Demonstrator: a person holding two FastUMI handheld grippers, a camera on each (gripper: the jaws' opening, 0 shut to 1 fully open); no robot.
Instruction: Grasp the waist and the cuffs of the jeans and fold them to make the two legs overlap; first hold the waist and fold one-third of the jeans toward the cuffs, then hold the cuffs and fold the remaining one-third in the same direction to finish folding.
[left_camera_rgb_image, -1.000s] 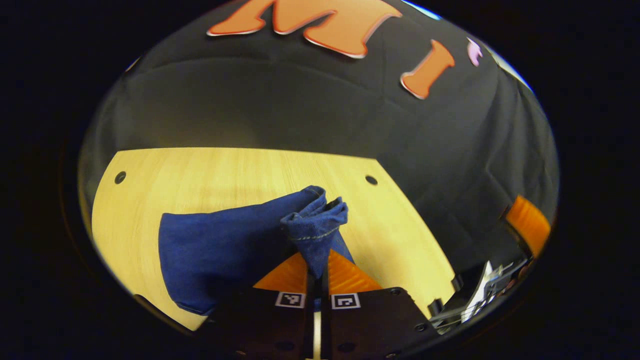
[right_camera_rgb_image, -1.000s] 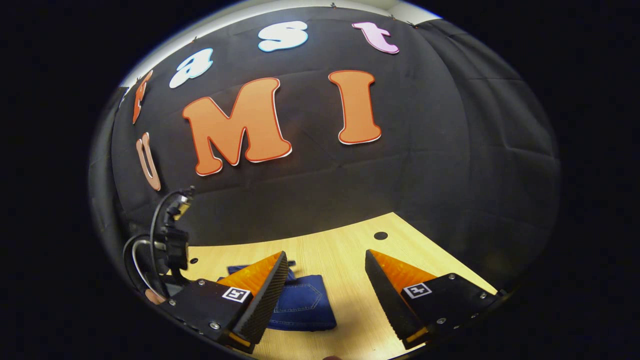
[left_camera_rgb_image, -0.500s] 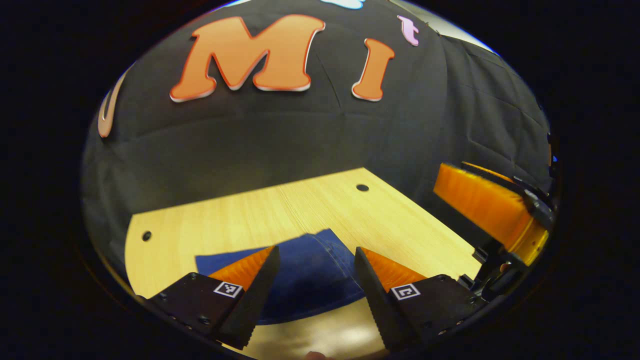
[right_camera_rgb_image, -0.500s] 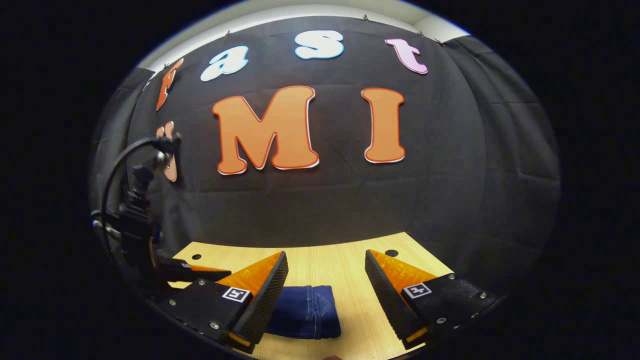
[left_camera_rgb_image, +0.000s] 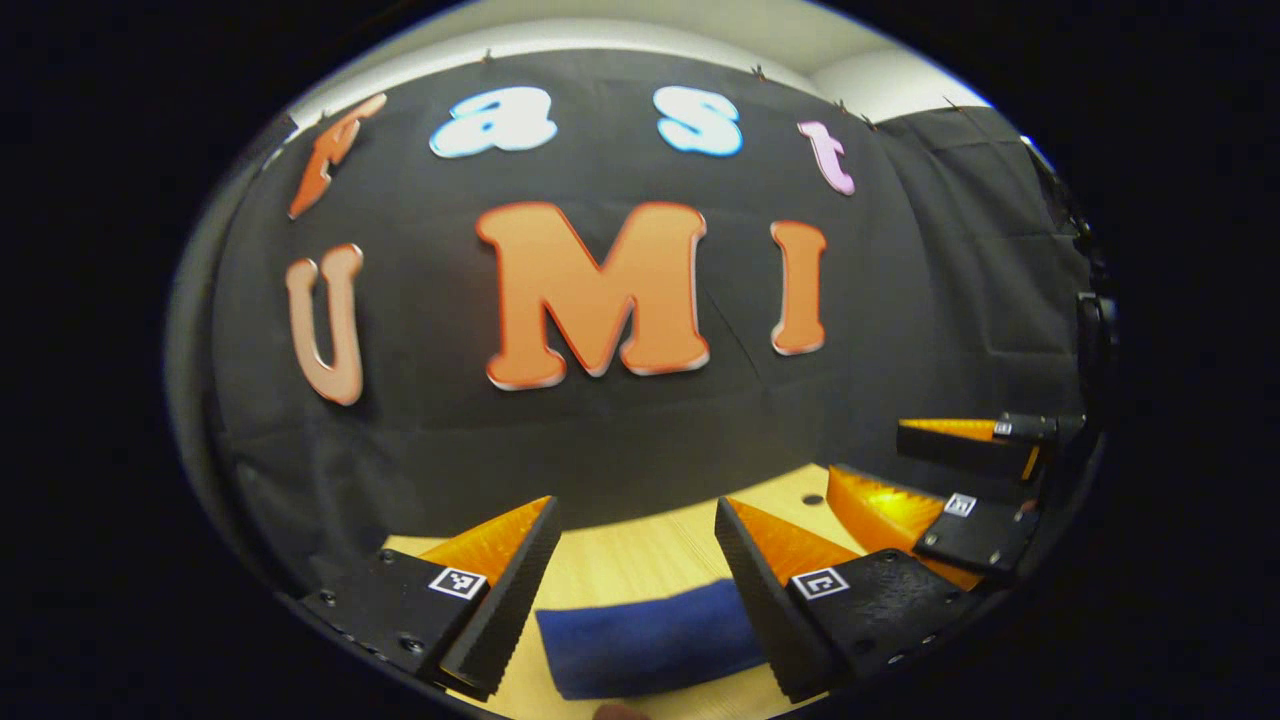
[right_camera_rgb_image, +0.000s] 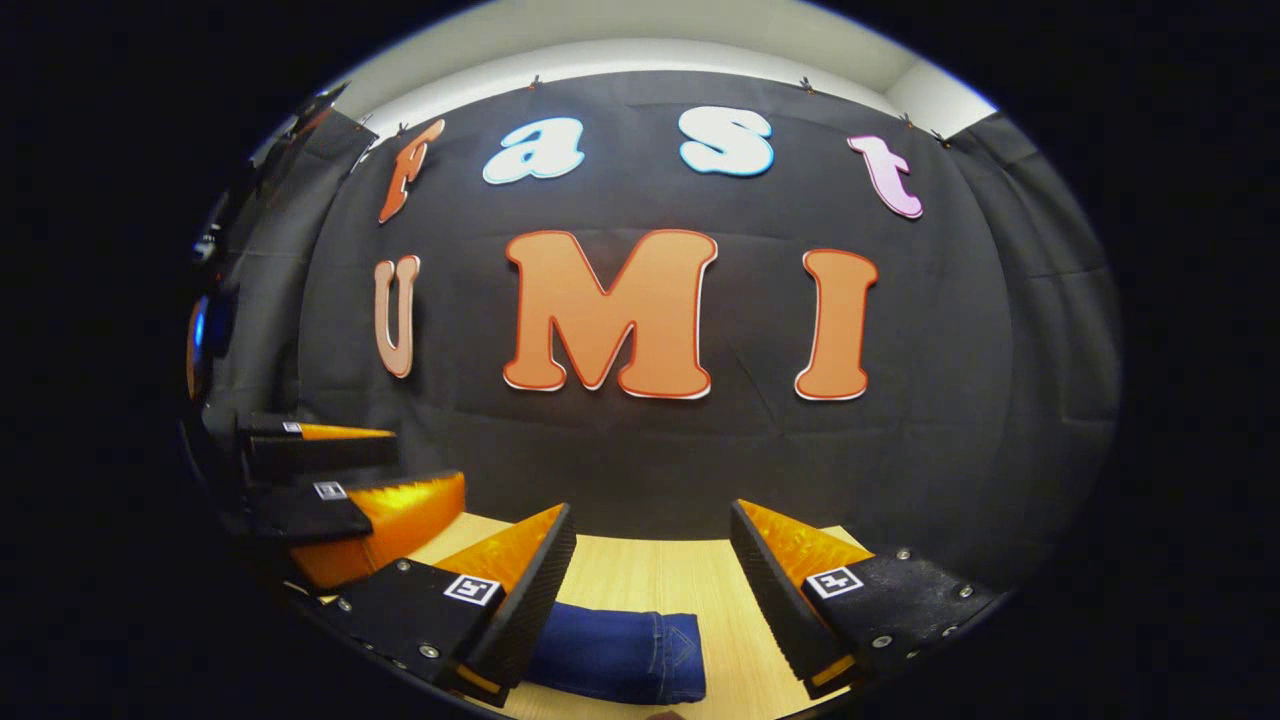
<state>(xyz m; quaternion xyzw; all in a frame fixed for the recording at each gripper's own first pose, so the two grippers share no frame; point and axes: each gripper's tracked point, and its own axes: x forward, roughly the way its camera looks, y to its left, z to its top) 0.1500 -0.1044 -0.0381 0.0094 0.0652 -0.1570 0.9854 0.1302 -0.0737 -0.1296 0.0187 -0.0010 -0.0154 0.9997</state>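
jeans (left_camera_rgb_image: 650, 640): dark blue (paler stitching) | table (right_camera_rgb_image: 640, 580): pale wood grain | tongs (left_camera_rgb_image: 635, 560): orange-black

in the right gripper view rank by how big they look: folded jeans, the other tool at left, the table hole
1. left tool, though nearness inflates it
2. jeans, partly hidden
3. table hole: I cannot make one out, so unranked

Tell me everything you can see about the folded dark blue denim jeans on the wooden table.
The folded dark blue denim jeans lie as a compact, flat bundle on the light wooden table. In the right gripper view, lighter stitching shows near their right end, perhaps a pocket. In the left gripper view the jeans look like a plain, rounded blue roll. Nothing grips them: the left gripper and the right gripper both stand open and appear to be held above them, the bundle showing between and below the orange fingers.
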